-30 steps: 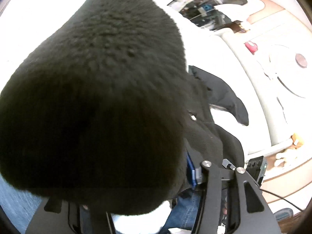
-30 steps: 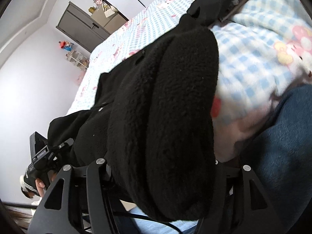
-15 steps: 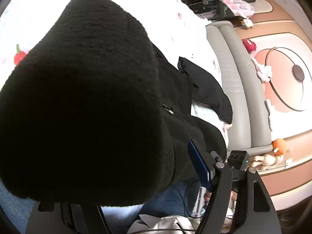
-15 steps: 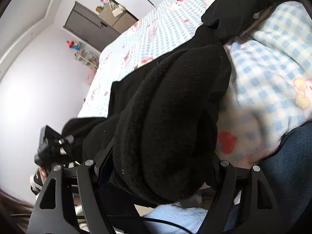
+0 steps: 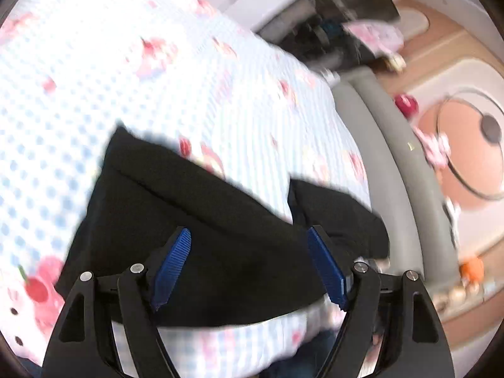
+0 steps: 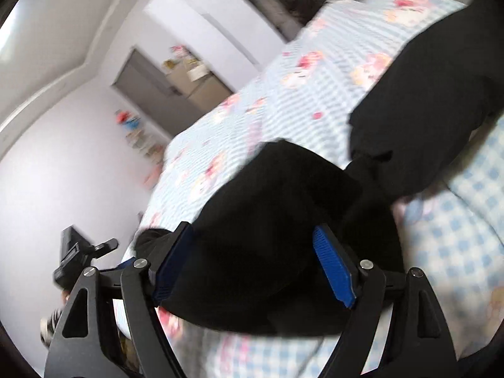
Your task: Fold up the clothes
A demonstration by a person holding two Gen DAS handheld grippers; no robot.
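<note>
both tongs apart over black fleece (image 5: 201,220), grey headboard (image 5: 393,163) left view only

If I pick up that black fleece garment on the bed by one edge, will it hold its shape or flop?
The black fleece garment will likely flop: it lies limp and creased on the blue checked bedsheet. It looks thick and fuzzy, so the open left tongs should grip it without slipping. Its loose part would probably trail behind.
</note>
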